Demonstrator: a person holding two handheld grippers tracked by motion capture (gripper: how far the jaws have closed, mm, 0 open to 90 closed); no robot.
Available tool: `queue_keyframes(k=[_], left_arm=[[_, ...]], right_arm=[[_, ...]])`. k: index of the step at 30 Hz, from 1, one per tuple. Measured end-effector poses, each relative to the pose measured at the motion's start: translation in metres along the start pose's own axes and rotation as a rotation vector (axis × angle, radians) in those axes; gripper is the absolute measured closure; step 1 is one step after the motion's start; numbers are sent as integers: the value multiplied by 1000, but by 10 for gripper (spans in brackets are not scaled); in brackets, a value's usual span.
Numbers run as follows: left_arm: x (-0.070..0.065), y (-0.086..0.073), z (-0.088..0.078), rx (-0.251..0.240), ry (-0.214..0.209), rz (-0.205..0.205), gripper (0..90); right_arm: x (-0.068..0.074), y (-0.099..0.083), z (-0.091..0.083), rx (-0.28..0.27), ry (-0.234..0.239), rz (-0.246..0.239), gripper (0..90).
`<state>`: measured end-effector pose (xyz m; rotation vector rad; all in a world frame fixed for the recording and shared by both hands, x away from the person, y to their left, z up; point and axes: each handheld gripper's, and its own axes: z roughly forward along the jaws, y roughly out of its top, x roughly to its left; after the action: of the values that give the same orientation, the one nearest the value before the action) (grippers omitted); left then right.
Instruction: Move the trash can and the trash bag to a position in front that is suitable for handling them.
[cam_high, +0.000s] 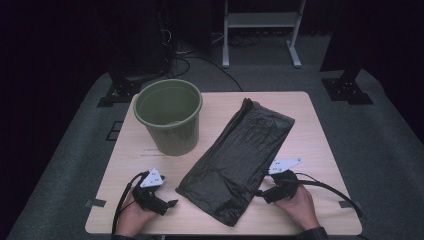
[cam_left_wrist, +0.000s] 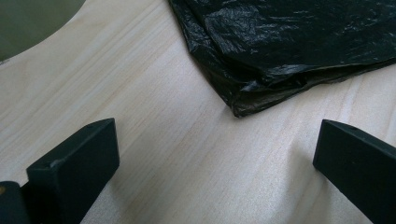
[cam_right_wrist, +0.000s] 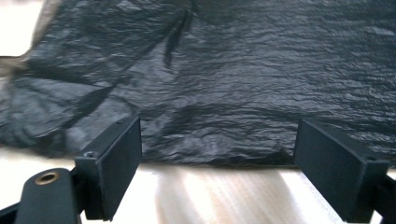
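A black plastic bag (cam_high: 235, 160) lies flat and crumpled, diagonally across the middle of the wooden table (cam_high: 310, 120). An olive-green ribbed bin (cam_high: 169, 120) stands upright at the back left, empty inside. My left gripper (cam_high: 172, 203) rests low on the table just left of the bag's near corner (cam_left_wrist: 238, 109), jaws wide apart with bare wood between them. My right gripper (cam_high: 258, 192) sits at the bag's right edge (cam_right_wrist: 210, 158), open, its jaws level with that edge and nothing between them.
Bare tabletop lies right of the bag and in front of the bin. Grey carpet surrounds the table. A white frame (cam_high: 262, 30) and dark stands with cables (cam_high: 135, 60) stand beyond the far edge.
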<state>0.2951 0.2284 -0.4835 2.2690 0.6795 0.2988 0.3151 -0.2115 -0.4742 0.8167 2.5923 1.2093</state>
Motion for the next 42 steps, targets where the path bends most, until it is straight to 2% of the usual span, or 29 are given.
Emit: queue_keyframes(k=[1,9,10,11,12,13,14,15,16,17,18,19,22,25,28,31,32,35,39,40,41,42], left_arm=[[0,0,0,0,0,0,0],[0,0,0,0,0,0,0],[0,0,0,0,0,0,0],[0,0,0,0,0,0,0],[0,0,0,0,0,0,0],[0,0,0,0,0,0,0],[0,0,0,0,0,0,0],[0,0,0,0,0,0,0],[0,0,0,0,0,0,0],[0,0,0,0,0,0,0],[0,0,0,0,0,0,0],[0,0,0,0,0,0,0],[0,0,0,0,0,-1,0],[0,0,0,0,1,-1,0],[0,0,0,0,1,-2,0],[0,0,0,0,2,-2,0],[0,0,0,0,3,-3,0],[0,0,0,0,3,-4,0],[0,0,0,0,6,-6,0],[0,0,0,-1,7,-7,0],[0,0,0,1,8,-8,0],[0,0,0,1,8,-8,0]], right_arm=[[-3,0,4,0,-7,-2,175],[-4,-2,10,21,-50,-15,273],[-3,-2,9,22,-74,-28,384],[-3,-2,8,20,-71,-30,428],[-3,-2,8,20,-71,-30,428],[-3,-2,8,17,-69,-31,480],[-2,-2,7,13,-68,-28,617],[-2,-2,7,13,-68,-28,617],[-2,-2,7,12,-71,-25,664],[-3,-2,6,16,-72,-15,799],[-3,-2,6,16,-72,-15,799],[-4,-2,6,18,-63,-17,891],[-5,-1,5,23,-57,-20,894],[-6,-1,3,37,-72,-24,894],[-15,0,-3,55,-108,-27,893],[-23,0,-7,47,-117,-10,892],[-31,-1,-10,45,-137,1,890],[-45,-2,-17,43,-175,22,890],[-66,-4,-26,51,-250,48,888],[-66,-4,-26,51,-250,48,888],[-73,-6,-31,38,-271,68,856],[-75,-7,-33,26,-275,85,818]])
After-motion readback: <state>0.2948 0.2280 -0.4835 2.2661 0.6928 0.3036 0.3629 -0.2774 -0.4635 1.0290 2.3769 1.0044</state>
